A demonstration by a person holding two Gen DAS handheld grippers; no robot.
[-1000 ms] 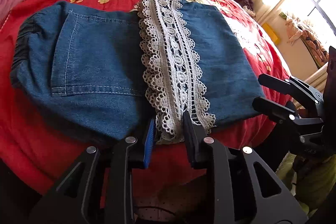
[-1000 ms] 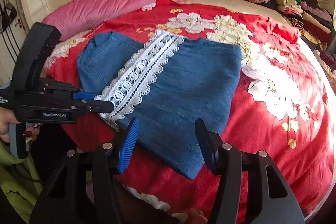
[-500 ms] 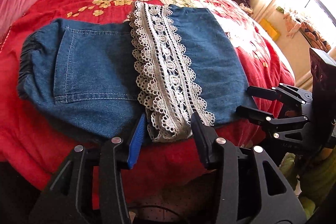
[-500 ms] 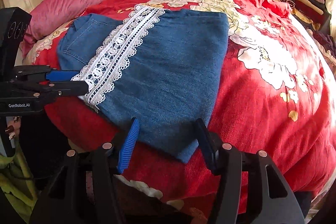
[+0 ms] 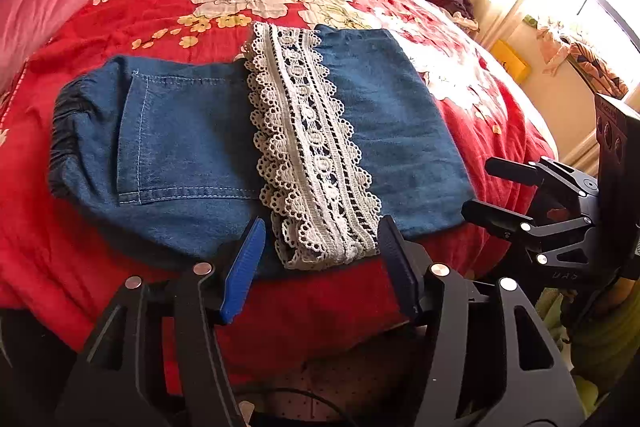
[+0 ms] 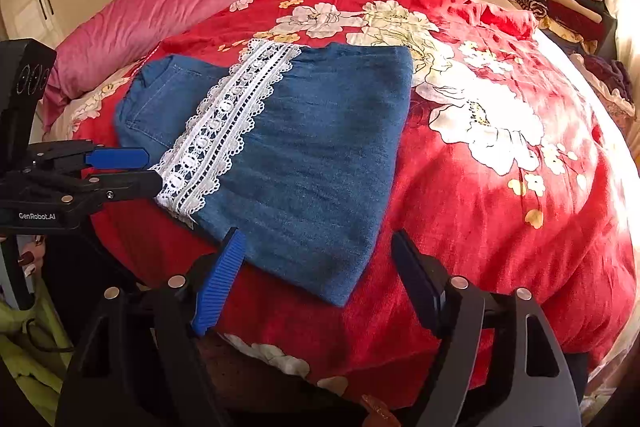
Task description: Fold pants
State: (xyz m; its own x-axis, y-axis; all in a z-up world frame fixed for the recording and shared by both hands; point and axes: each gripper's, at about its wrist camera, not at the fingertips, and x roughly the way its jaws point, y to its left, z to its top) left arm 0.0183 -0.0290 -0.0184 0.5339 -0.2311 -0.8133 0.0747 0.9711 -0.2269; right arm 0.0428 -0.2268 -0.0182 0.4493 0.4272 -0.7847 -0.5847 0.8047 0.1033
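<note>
Folded pants lie on the bed, both grippers spread, seemingly gripping nothing.

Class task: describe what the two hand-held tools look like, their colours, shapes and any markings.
Both tools are black angular frames with silver rivets. Each has one ribbed blue pad and one dark pad. The left tool carries white "GenRobot.AI" lettering.

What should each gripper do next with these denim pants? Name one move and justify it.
Probably draw both grippers back off the bed: the denim pants lie folded flat, lace hem on top. The left gripper and right gripper jaws, just opened, grip nothing.
</note>
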